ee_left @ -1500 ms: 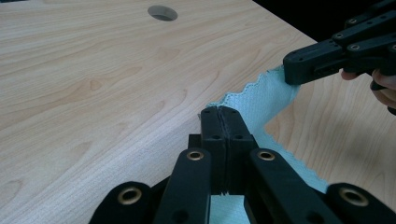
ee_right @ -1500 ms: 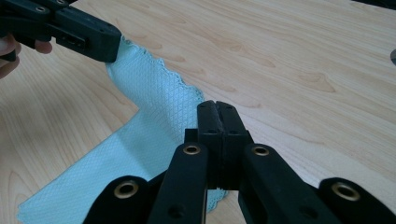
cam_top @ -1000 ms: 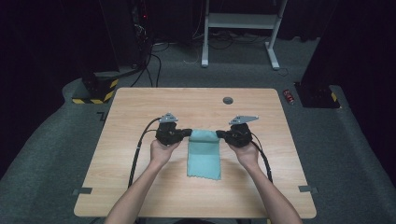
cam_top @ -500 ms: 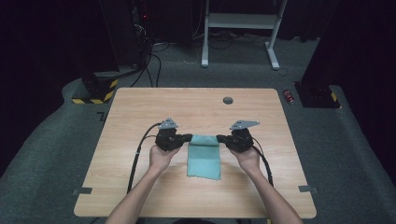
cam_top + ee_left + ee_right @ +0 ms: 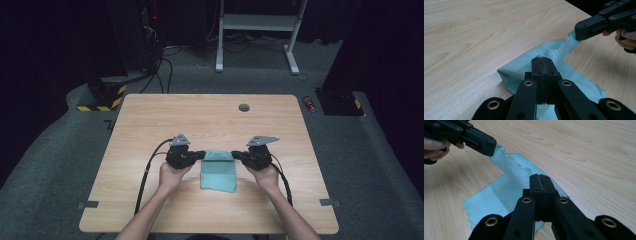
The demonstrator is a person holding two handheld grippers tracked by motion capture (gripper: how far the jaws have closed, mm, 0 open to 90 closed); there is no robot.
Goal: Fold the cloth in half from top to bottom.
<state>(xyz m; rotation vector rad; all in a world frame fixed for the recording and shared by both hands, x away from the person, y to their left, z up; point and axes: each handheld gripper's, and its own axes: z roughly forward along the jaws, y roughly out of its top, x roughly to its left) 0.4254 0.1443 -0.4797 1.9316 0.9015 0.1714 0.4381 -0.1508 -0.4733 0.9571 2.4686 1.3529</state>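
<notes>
Where the pale wooden surface (image 5: 150, 125) carries it, the teal cloth (image 5: 219, 172) lies near the middle, a little toward the person's side, and no brand, label or readable writing shows on it or on either tool. Its long axis runs from the person's edge of the surface toward the far edge, with the scalloped short edge nearest the person and the opposite short edge lifted off the wood. The left gripper (image 5: 201, 154) holds the cloth's far left corner, its fingers pressed together on the fabric; in the left gripper view the black fingers (image 5: 538, 67) meet with the teal weave caught between them. The right gripper (image 5: 235, 155) holds the cloth's far right corner the same way, its fingers (image 5: 536, 185) closed on the hem, which stretches taut between the two tools. A hand (image 5: 172, 175) grips each tool just beside the cloth's long sides. Beyond the cloth, near the far edge, sits a small round dark grommet (image 5: 244, 107), well apart from it.
</notes>
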